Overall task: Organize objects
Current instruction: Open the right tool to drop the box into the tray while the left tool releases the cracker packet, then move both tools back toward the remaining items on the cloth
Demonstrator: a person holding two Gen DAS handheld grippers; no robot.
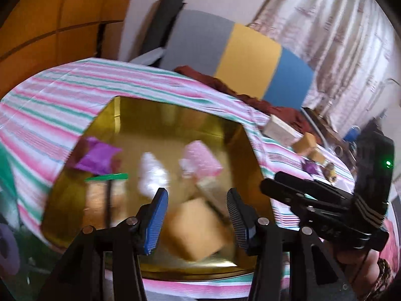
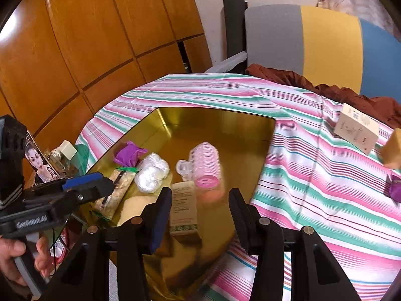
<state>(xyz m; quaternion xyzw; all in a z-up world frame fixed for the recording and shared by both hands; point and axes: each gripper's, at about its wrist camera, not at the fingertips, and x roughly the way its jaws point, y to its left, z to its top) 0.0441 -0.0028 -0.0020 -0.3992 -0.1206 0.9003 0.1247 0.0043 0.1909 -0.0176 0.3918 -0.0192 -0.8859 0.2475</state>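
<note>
Over the gold tray (image 2: 250,135) I hold both grippers, left gripper (image 1: 198,215) and right gripper (image 2: 200,215), jaws apart and empty (pink roller (image 2: 206,165) lies inside).

Daylight is filtering through the curtain (image 1: 338,32) at upper right in the left wrist view, giving both pictures a soft, fairly bright look. Motion blur is smearing that view: the things in the gold tray (image 1: 140,115) are losing their outlines, and the tan box (image 1: 198,228) is reading as a soft patch. The right wrist view is staying sharper, though the pink roller (image 2: 206,165) is blurring. Glare is shining on the wooden wardrobe (image 2: 75,37) at upper left. Fisheye distortion is bending the striped bedsheet (image 2: 313,175), and dark corners are framing both pictures.
</note>
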